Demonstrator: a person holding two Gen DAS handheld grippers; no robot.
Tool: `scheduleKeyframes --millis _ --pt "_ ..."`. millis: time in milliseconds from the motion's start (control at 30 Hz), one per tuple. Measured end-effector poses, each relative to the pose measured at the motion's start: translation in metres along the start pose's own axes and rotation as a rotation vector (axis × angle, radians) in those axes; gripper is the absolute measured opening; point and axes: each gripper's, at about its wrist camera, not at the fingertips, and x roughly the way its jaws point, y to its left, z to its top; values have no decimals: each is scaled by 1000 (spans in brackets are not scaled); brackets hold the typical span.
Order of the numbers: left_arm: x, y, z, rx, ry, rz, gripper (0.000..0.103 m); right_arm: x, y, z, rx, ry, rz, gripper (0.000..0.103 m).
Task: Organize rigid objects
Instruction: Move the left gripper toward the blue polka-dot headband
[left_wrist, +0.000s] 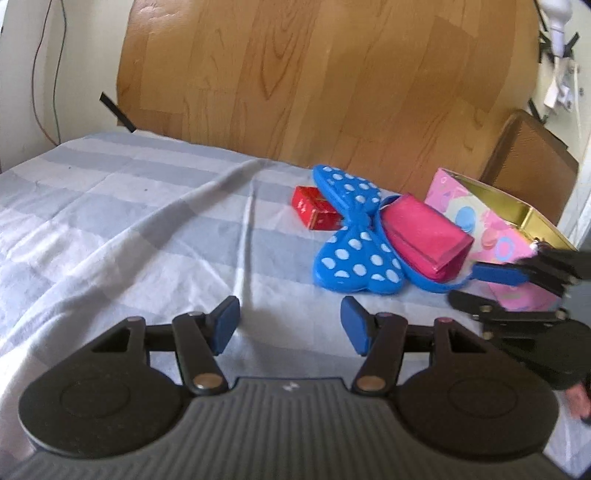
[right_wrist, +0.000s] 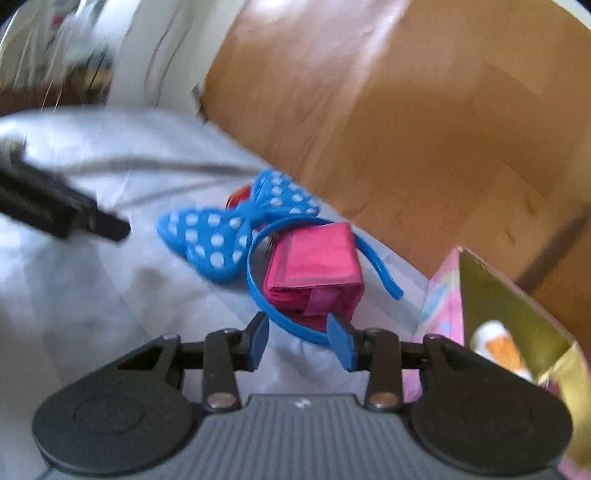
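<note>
A blue headband with a white-dotted bow lies on the striped bedsheet. A pink wallet rests on its band, and a small red box sits behind the bow. My left gripper is open over bare sheet, short of the bow. My right gripper reaches the headband from the right. Its jaws stand apart with the band's near arc between the fingertips, just below the wallet. The pads do not visibly press on the band.
An open pink box with a gold inside stands right of the wallet; in the right wrist view the box holds something orange and white. A wooden headboard rises behind. The blurred left gripper crosses the right wrist view.
</note>
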Motion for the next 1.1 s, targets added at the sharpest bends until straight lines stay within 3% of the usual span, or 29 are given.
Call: scheduleKeyframes --millis 100,133,167,267,433,533,567,667,767,833,967,1100 --pt "-4 -4 -2 9 -21 -8 66 11 3 5 -86 29 59 35" --pt "-3 -5 -2 8 -25 -10 66 13 4 8 -101 37 66 29" --pt "-7 -2 -4 3 -29 -12 66 16 5 13 -107 65 96 15" --pt "-12 5 -5 -39 -60 -16 67 20 14 27 -104 97 111 10" --pt "-24 27 -5 -177 -125 -3 74 1 37 58 113 40 241 6" --pt "-23 45 -5 -280 -118 -4 74 -6 39 67 255 1 421 8" --pt "-23 49 -5 -304 -118 -11 74 -10 37 67 274 -15 429 8" --pt "-22 50 -4 -314 -114 -31 73 -37 16 57 309 -103 317 10" --pt "-19 35 -2 -236 -92 -47 72 -60 -8 37 373 -156 153 12" --pt "-18 20 0 -170 -81 -51 69 -67 -19 21 406 -144 75 12" --pt "-9 4 12 -117 -35 -46 69 -63 -28 -9 515 -61 94 14" --pt "11 -9 28 -81 53 5 55 -57 -31 -25 603 -26 157 25"
